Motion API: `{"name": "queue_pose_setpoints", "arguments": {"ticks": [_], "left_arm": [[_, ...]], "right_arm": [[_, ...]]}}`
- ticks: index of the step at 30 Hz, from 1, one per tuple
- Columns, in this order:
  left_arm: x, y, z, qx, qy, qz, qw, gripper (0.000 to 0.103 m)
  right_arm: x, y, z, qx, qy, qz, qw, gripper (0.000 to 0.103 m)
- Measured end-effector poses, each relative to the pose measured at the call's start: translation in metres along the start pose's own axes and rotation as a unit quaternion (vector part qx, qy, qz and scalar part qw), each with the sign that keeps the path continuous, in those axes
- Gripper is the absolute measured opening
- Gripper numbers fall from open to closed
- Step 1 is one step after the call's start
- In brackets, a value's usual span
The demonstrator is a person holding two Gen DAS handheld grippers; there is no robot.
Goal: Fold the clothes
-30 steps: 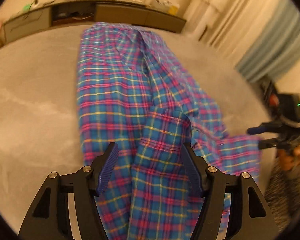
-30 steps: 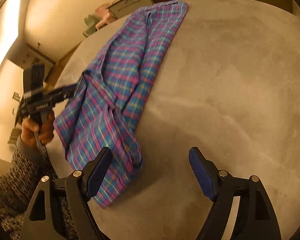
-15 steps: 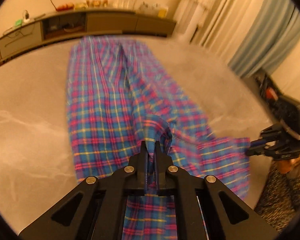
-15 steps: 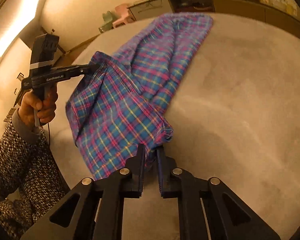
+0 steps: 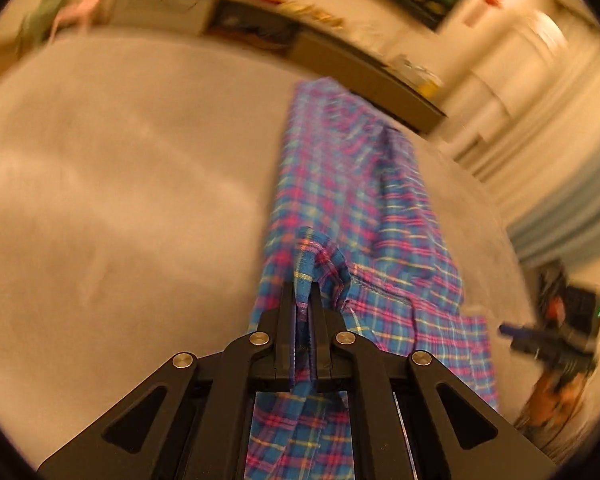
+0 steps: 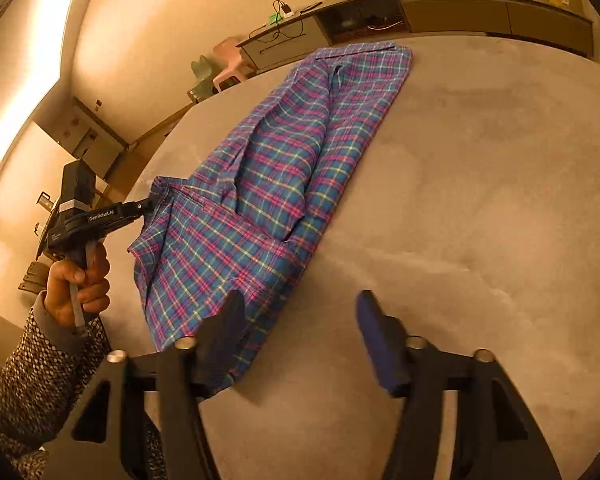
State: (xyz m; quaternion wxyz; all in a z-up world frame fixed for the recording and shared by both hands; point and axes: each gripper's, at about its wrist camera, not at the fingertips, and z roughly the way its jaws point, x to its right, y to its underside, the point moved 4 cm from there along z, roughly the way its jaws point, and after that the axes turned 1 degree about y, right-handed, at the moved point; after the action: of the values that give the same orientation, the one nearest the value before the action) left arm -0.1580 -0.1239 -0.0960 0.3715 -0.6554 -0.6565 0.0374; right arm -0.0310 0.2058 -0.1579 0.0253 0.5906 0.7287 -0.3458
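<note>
Right gripper (image 6: 300, 332) jaws now spread beside plaid shirt (image 6: 284, 176) (left gripper (image 5: 302, 304) jaws pinching its hem).

The light is warm and yellow in both views. In the right wrist view a bright strip of light (image 6: 28, 76) glows along the upper left wall, almost overexposed. This view is sharp. The left wrist view is strongly blurred by motion, most at its borders. Both pictures bend at the edges, with black corners.
</note>
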Motion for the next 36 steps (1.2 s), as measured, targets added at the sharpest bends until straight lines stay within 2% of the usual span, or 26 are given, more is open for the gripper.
{"name": "queue_pose_setpoints", "arguments": {"ticks": [4, 6, 7, 8, 11, 14, 16, 19, 21, 24, 25, 26, 28, 30, 31, 33, 36], "left_arm": [[-0.02, 0.011, 0.012, -0.013, -0.01, -0.037, 0.9992, 0.005], [-0.019, 0.012, 0.015, -0.013, -0.008, -0.037, 0.9992, 0.005], [-0.02, 0.012, 0.016, -0.01, -0.008, -0.041, 0.9991, 0.005], [-0.02, 0.012, 0.014, -0.007, -0.005, -0.044, 0.999, 0.005], [-0.024, 0.006, -0.003, 0.024, 0.012, -0.064, 0.9976, 0.005], [-0.032, 0.001, -0.015, 0.046, 0.001, -0.078, 0.9959, 0.005], [-0.04, 0.004, 0.006, 0.01, -0.003, -0.085, 0.9963, 0.006], [-0.042, 0.011, 0.036, -0.023, -0.022, -0.07, 0.997, 0.008], [-0.041, 0.009, 0.036, -0.018, -0.031, -0.062, 0.9974, 0.016], [-0.046, 0.005, 0.021, -0.008, -0.034, -0.075, 0.9966, 0.031], [-0.047, 0.005, 0.01, 0.005, -0.038, -0.075, 0.9965, 0.041], [-0.049, 0.004, -0.001, 0.018, -0.042, -0.074, 0.9962, 0.044], [-0.044, 0.006, -0.022, 0.039, -0.052, -0.047, 0.9968, 0.044], [-0.038, 0.007, -0.044, 0.06, -0.062, -0.019, 0.9961, 0.044], [-0.034, 0.008, -0.054, 0.071, -0.066, -0.005, 0.9953, 0.044], [-0.026, 0.015, -0.058, 0.06, -0.047, 0.021, 0.9969, 0.039], [-0.024, 0.029, -0.044, 0.015, -0.028, 0.043, 0.9986, 0.032]], "right_arm": [[-0.011, 0.001, 0.019, -0.014, -0.012, -0.005, 1.0, 0.062], [-0.015, -0.002, 0.031, -0.023, -0.016, -0.004, 1.0, 0.056], [-0.02, -0.004, 0.037, -0.028, -0.014, -0.006, 0.999, 0.031], [-0.022, -0.006, 0.045, -0.035, -0.009, -0.011, 0.999, 0.016], [-0.034, -0.014, 0.038, -0.004, 0.028, -0.039, 0.999, 0.008], [-0.045, -0.028, 0.024, 0.039, 0.045, -0.066, 0.996, 0.008], [-0.048, -0.038, 0.024, 0.052, 0.061, -0.077, 0.994, 0.008], [-0.036, -0.04, 0.055, 0.021, 0.102, -0.071, 0.992, 0.008], [-0.026, -0.036, 0.075, -0.003, 0.133, -0.065, 0.989, 0.008], [-0.023, -0.037, 0.066, 0.008, 0.152, -0.056, 0.987, 0.009], [-0.032, -0.04, 0.058, 0.021, 0.15, -0.065, 0.986, 0.011], [-0.042, -0.042, 0.05, 0.035, 0.147, -0.074, 0.986, 0.011], [-0.061, -0.047, 0.034, 0.063, 0.141, -0.092, 0.984, 0.012], [-0.098, -0.042, 0.028, 0.072, 0.109, -0.139, 0.982, 0.013], [-0.123, -0.034, 0.03, 0.066, 0.089, -0.169, 0.979, 0.013], [-0.17, -0.018, 0.044, 0.043, 0.05, -0.227, 0.972, 0.014], [-0.223, 0.009, 0.088, -0.023, 0.028, -0.293, 0.955, 0.017]]}}
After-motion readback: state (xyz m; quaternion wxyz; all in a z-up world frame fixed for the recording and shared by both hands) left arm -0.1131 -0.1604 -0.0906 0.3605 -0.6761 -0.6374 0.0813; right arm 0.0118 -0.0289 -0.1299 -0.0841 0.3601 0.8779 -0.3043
